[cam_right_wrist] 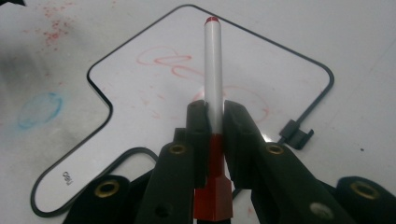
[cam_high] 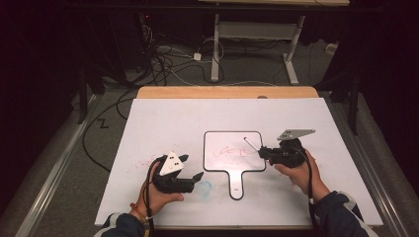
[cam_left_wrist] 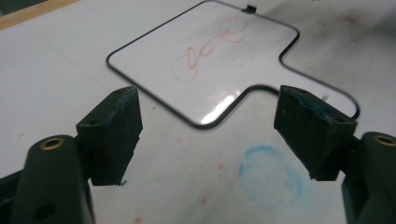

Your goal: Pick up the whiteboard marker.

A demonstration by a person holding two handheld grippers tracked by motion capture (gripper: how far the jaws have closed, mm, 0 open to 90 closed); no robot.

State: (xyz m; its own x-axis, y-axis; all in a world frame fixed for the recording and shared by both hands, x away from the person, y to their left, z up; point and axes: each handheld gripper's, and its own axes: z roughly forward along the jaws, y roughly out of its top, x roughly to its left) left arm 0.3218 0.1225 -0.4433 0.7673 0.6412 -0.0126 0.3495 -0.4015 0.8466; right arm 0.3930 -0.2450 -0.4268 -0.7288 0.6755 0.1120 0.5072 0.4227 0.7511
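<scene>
Red-capped white marker (cam_right_wrist: 214, 70) was clamped in the right claw (cam_right_wrist: 214, 109) over the scribbled, black-rimmed paddle whiteboard (cam_high: 232, 168); the left claw (cam_left_wrist: 208, 133) was held wide, empty. Unsteadied, the board could be pushed askew.

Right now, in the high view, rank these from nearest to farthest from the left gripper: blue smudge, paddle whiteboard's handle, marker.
1. Blue smudge, just right of the left gripper.
2. Whiteboard handle, farther right.
3. Marker, over the board, in the right gripper.
</scene>
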